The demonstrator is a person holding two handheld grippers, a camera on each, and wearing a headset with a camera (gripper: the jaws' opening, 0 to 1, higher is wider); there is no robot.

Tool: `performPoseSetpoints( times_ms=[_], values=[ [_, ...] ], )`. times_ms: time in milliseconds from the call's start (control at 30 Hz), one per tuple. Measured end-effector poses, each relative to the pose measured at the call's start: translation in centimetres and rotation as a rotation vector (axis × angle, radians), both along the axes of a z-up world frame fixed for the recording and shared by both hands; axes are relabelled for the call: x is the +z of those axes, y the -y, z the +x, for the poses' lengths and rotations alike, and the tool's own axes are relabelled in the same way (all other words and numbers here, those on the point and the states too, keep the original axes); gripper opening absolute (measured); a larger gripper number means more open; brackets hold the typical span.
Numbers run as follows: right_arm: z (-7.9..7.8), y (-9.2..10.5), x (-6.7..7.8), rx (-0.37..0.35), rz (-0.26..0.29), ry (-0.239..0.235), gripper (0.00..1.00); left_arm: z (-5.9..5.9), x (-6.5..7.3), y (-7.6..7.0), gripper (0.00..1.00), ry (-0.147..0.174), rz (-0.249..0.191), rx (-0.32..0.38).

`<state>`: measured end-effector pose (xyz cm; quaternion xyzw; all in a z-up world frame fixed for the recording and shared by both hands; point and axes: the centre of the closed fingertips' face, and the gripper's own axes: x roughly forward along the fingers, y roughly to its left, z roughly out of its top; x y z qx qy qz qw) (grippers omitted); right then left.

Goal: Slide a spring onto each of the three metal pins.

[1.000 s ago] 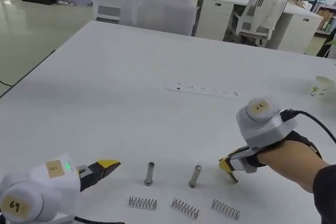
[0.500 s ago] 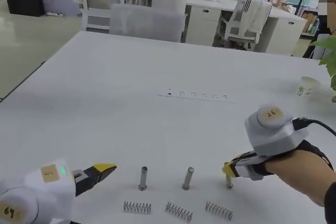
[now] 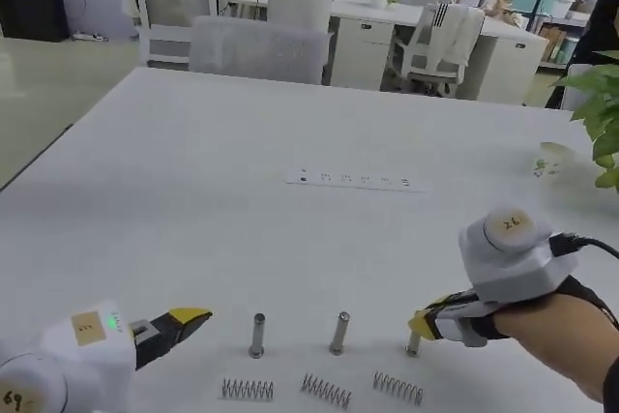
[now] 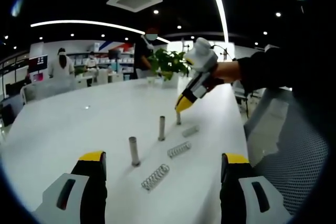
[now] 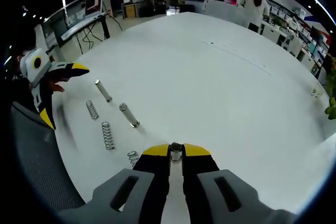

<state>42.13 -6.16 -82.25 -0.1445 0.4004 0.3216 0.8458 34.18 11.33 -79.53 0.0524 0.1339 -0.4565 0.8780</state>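
Smooth white table (image 3: 193, 191), matte and flat, and on it three slim grey metal pins standing upright in a row, each a plain cylinder with a slightly wider foot. There's the left pin (image 3: 257, 334), the middle pin (image 3: 339, 332) well apart from it, and the right pin (image 5: 176, 149) at the end of the line. Just nearer than the pins lie three thin wire coils on their sides: the left spring (image 3: 248, 390), the middle spring (image 3: 325, 391) and the right spring (image 3: 398, 389), each loose on the table and touching no pin. Now the right gripper (image 3: 422, 324): black jaws with yellow tips, drawn tight together, pinching the right pin near its top, with the pin's lower end showing below the tips in the head view. Over on the left, the left gripper (image 4: 164, 157) hovers just left of the left pin, jaws spread wide with nothing between them, pointing along the row from that end. Farther back on the table sits a flat white power strip (image 3: 353, 180), and far off to the right a small paper cup (image 3: 551, 159).
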Motion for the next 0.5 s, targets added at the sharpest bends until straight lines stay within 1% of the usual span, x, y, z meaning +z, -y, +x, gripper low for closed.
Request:
performPoseSetpoints(
  times_ms=[300, 500],
  values=[
    [-0.42, 0.11, 0.03, 0.001, 0.0, 0.011, 0.05, -0.1, 0.03, 0.03, 0.87, -0.001, 0.001, -0.001],
    [-0.58, -0.01, -0.12, 0.033, -0.018, 0.02, 0.05, -0.17, -0.07, 0.15, 0.87, -0.003, 0.003, -0.005]
  ],
)
